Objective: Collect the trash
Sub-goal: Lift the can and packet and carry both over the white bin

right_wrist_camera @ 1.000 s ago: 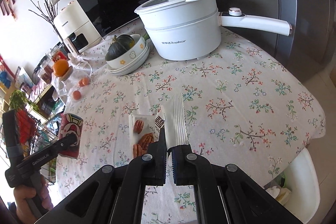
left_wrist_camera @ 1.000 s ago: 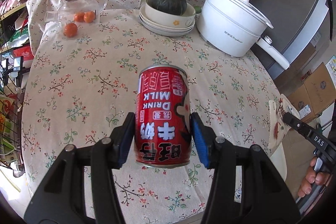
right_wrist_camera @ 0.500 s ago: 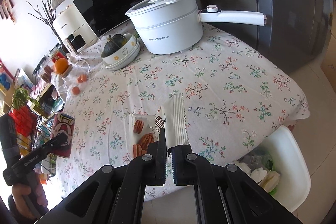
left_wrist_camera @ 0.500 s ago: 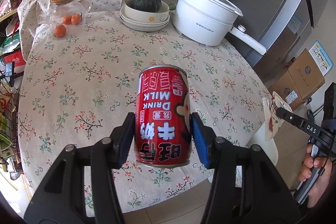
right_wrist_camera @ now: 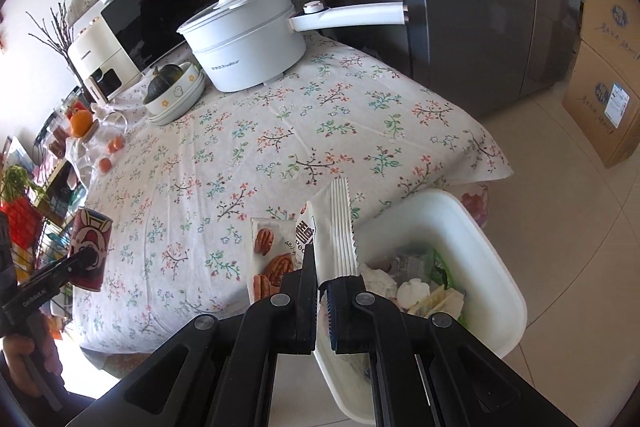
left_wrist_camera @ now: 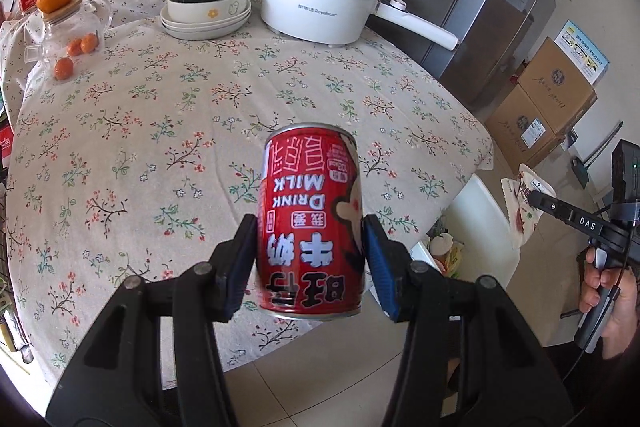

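My left tongs (left_wrist_camera: 310, 259) pinch a red milk can (left_wrist_camera: 311, 223) upside down above the counter (left_wrist_camera: 160, 131) edge. My right tongs (right_wrist_camera: 319, 277) are pressed together on a snack wrapper (right_wrist_camera: 316, 235), held just over the white trash bin (right_wrist_camera: 492, 255) beside the counter

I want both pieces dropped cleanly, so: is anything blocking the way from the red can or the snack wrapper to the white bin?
Nothing visible does. The snack wrapper hangs near the white bin, whose top is open. The red can is held above the table edge.
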`<act>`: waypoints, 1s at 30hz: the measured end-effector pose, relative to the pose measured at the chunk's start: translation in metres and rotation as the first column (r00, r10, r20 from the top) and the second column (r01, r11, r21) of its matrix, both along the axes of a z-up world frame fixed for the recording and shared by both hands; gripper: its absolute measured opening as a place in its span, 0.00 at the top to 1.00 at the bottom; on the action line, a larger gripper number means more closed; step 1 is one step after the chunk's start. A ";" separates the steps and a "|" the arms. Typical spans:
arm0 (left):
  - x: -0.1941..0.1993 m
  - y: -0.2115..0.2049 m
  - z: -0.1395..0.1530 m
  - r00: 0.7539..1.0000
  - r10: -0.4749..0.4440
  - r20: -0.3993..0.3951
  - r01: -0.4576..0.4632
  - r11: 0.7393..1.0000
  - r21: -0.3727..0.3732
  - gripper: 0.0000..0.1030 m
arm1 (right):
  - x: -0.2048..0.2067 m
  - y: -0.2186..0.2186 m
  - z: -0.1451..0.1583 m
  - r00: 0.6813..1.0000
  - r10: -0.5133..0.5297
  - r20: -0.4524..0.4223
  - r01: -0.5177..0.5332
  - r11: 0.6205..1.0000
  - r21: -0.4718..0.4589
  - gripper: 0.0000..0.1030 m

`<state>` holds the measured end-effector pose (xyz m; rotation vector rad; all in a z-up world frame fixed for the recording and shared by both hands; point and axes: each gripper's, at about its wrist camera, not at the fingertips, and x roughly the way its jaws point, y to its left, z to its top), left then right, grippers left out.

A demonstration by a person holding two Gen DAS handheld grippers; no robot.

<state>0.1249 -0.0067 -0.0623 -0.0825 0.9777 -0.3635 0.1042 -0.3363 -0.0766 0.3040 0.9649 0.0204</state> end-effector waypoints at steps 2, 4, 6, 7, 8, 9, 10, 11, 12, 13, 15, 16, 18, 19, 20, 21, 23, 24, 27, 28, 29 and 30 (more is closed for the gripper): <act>-0.001 -0.010 -0.002 1.000 -0.021 -0.006 0.021 1.000 0.002 0.47 | -0.007 -0.012 -0.006 1.000 -0.021 -0.017 0.021 1.000 -0.002 0.96; -0.003 -0.020 -0.003 0.999 -0.036 -0.008 0.036 0.999 0.003 0.47 | -0.013 -0.024 -0.012 0.999 -0.040 -0.029 0.040 0.999 -0.010 0.95; -0.004 -0.028 -0.004 0.998 -0.055 -0.011 0.055 0.999 0.002 0.47 | -0.019 -0.036 -0.018 0.997 -0.060 -0.040 0.059 0.998 -0.023 0.95; -0.005 -0.032 -0.005 0.998 -0.064 -0.011 0.064 0.998 0.002 0.47 | -0.021 -0.042 -0.022 0.996 -0.070 -0.047 0.068 0.997 -0.025 0.95; -0.006 -0.038 -0.006 0.997 -0.075 -0.011 0.075 0.997 0.002 0.47 | -0.023 -0.047 -0.025 0.995 -0.079 -0.056 0.078 0.997 -0.026 0.95; -0.007 -0.043 -0.007 0.996 -0.086 -0.010 0.086 0.996 0.003 0.47 | -0.024 -0.052 -0.028 0.994 -0.088 -0.065 0.087 0.996 -0.029 0.95; -0.008 -0.048 -0.008 0.995 -0.097 -0.009 0.097 0.995 0.006 0.47 | -0.025 -0.057 -0.031 0.993 -0.097 -0.072 0.095 0.995 -0.034 0.95; -0.009 -0.053 -0.009 0.994 -0.109 -0.009 0.109 0.994 0.008 0.47 | -0.026 -0.061 -0.034 0.991 -0.105 -0.080 0.102 0.994 -0.038 0.95; -0.010 -0.059 -0.010 0.993 -0.120 -0.010 0.120 0.993 0.010 0.47 | -0.026 -0.064 -0.036 0.990 -0.112 -0.086 0.109 0.993 -0.042 0.95; -0.012 -0.063 -0.011 0.991 -0.132 -0.011 0.132 0.991 0.011 0.47 | -0.026 -0.067 -0.039 0.989 -0.117 -0.092 0.113 0.992 -0.048 0.95; -0.014 -0.072 -0.013 0.988 -0.153 -0.013 0.154 0.988 0.015 0.47 | -0.025 -0.071 -0.044 0.987 -0.127 -0.103 0.121 0.991 -0.065 0.95; -0.015 -0.076 -0.014 0.986 -0.163 -0.014 0.164 0.986 0.016 0.47 | -0.024 -0.073 -0.046 0.985 -0.131 -0.108 0.124 0.990 -0.068 0.95; -0.018 -0.083 -0.016 0.983 -0.181 -0.017 0.182 0.983 0.020 0.47 | -0.022 -0.075 -0.050 0.983 -0.138 -0.118 0.130 0.989 -0.069 0.95; -0.020 -0.087 -0.017 0.982 -0.190 -0.018 0.190 0.981 0.024 0.47 | -0.021 -0.076 -0.052 0.983 -0.140 -0.121 0.132 0.989 -0.071 0.95; -0.020 -0.091 -0.018 0.980 -0.196 -0.018 0.197 0.980 0.028 0.47 | -0.020 -0.076 -0.054 0.982 -0.140 -0.125 0.132 0.989 -0.073 0.95; -0.021 -0.093 -0.019 0.979 -0.203 -0.018 0.203 0.979 0.030 0.47 | -0.019 -0.077 -0.055 0.982 -0.141 -0.127 0.133 0.988 -0.073 0.95; -0.021 -0.096 -0.020 0.977 -0.213 -0.019 0.213 0.976 0.034 0.47 | -0.018 -0.077 -0.055 0.982 -0.142 -0.126 0.134 0.989 -0.069 0.95; -0.021 -0.097 -0.020 0.976 -0.217 -0.019 0.217 0.975 0.035 0.47 | -0.018 -0.078 -0.055 0.982 -0.142 -0.123 0.135 0.989 -0.061 0.92; -0.022 -0.101 -0.022 0.974 -0.224 -0.020 0.225 0.974 0.039 0.47 | -0.018 -0.082 -0.053 0.980 -0.155 -0.125 0.154 0.988 -0.020 0.84; -0.022 -0.102 -0.023 0.974 -0.226 -0.021 0.227 0.973 0.040 0.47 | -0.019 -0.084 -0.052 0.980 -0.157 -0.125 0.158 0.987 -0.004 0.81; -0.022 -0.103 -0.023 0.973 -0.229 -0.022 0.230 0.972 0.040 0.47 | -0.020 -0.085 -0.050 0.980 -0.159 -0.122 0.161 0.987 0.004 0.75; -0.023 -0.104 -0.023 0.972 -0.232 -0.023 0.233 0.972 0.040 0.47 | -0.022 -0.086 -0.048 0.980 -0.164 -0.116 0.166 0.986 0.005 0.67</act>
